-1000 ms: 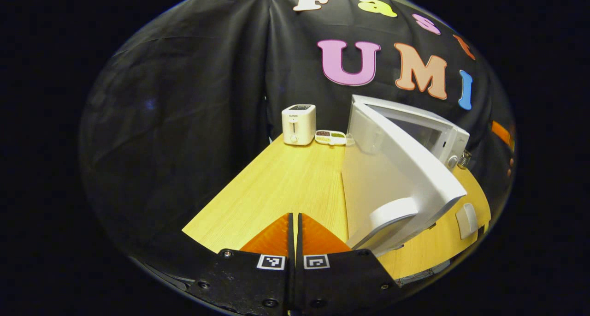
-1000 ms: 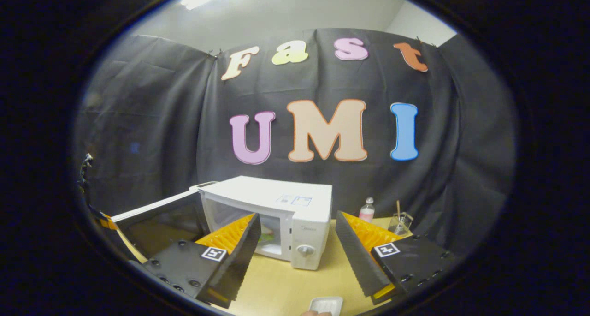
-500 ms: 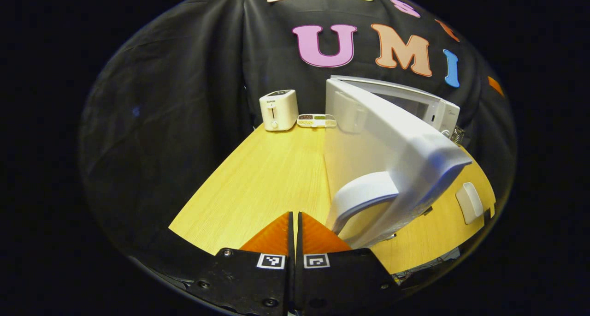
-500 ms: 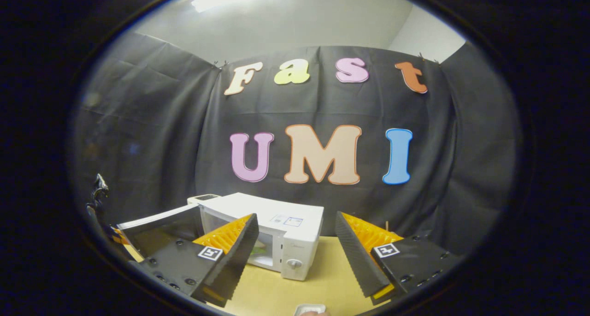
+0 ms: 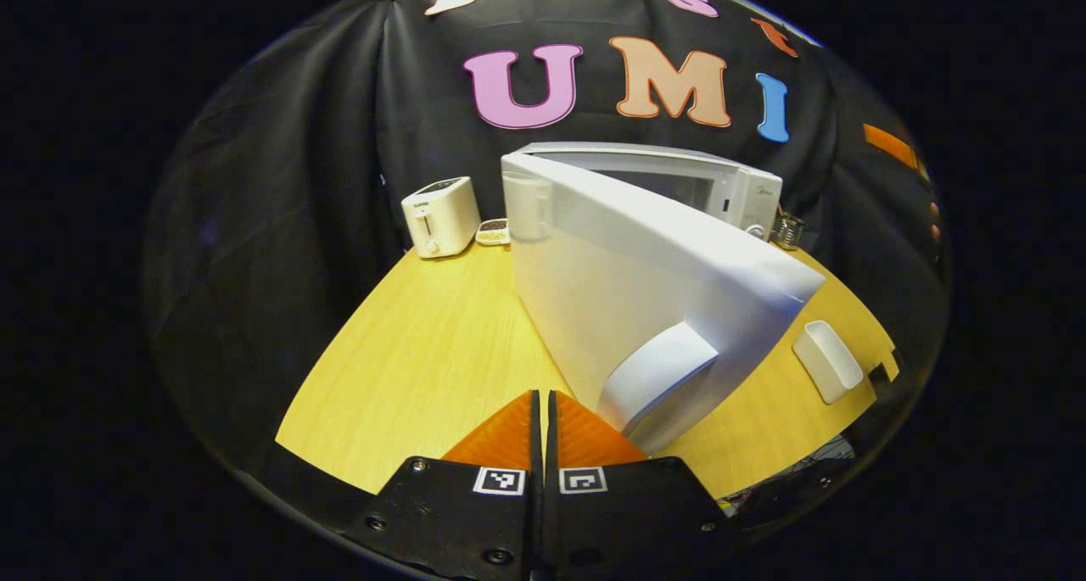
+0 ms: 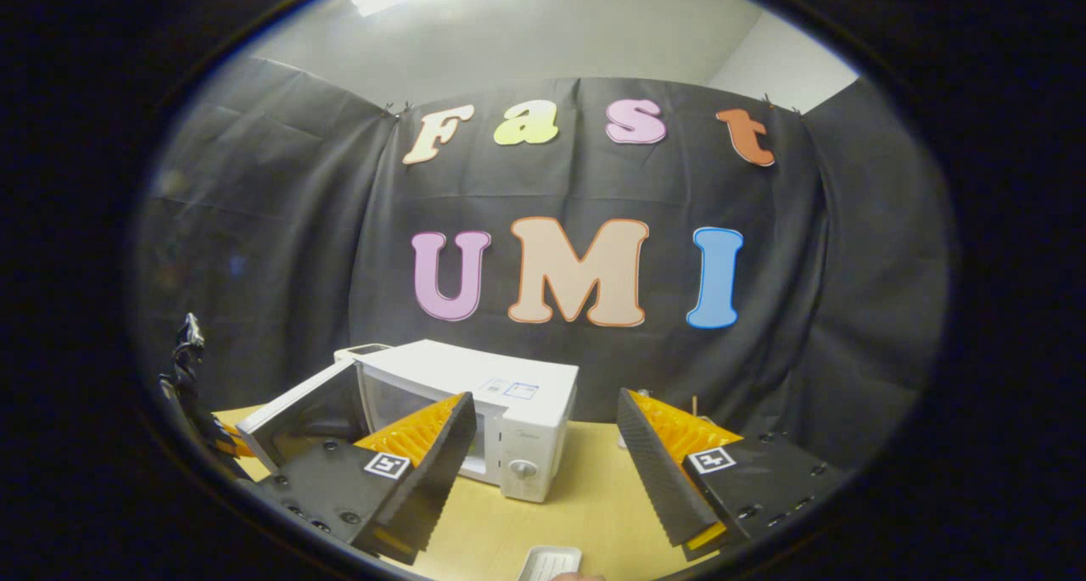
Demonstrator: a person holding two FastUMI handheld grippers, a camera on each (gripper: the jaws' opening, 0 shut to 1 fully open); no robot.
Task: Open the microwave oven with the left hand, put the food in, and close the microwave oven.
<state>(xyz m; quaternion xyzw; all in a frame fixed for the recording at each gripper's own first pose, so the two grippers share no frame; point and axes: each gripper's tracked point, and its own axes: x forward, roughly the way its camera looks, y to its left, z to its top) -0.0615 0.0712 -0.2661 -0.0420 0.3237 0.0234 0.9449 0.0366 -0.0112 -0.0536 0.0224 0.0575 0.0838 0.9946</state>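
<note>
Black cloth is hung behind a wooden table (image 5: pixel 424 360), and a pale wall and ceiling are seen above the cloth in the right gripper view. On the table a white microwave (image 5: pixel 730 192) is set with its long side along the cloth and its front turned away from it. Its door (image 5: pixel 628 284) is hinged at the microwave's left and is swung partly out over the table, with the handle (image 5: pixel 657 373) at its free edge. In the right gripper view the microwave (image 6: pixel 517 411) is seen with the door (image 6: pixel 297 411) ajar. A white toaster (image 5: pixel 439 216) is stood left of the microwave, and a small snack tray (image 5: pixel 492 231) is laid between them. A white dish (image 5: pixel 827 360) is laid right of the door's free edge. The left gripper (image 5: pixel 543 428) is held just beside the handle with its fingers pressed together. The right gripper (image 6: pixel 547 471) is held in front of the microwave with its fingers spread wide and nothing between them.
</note>
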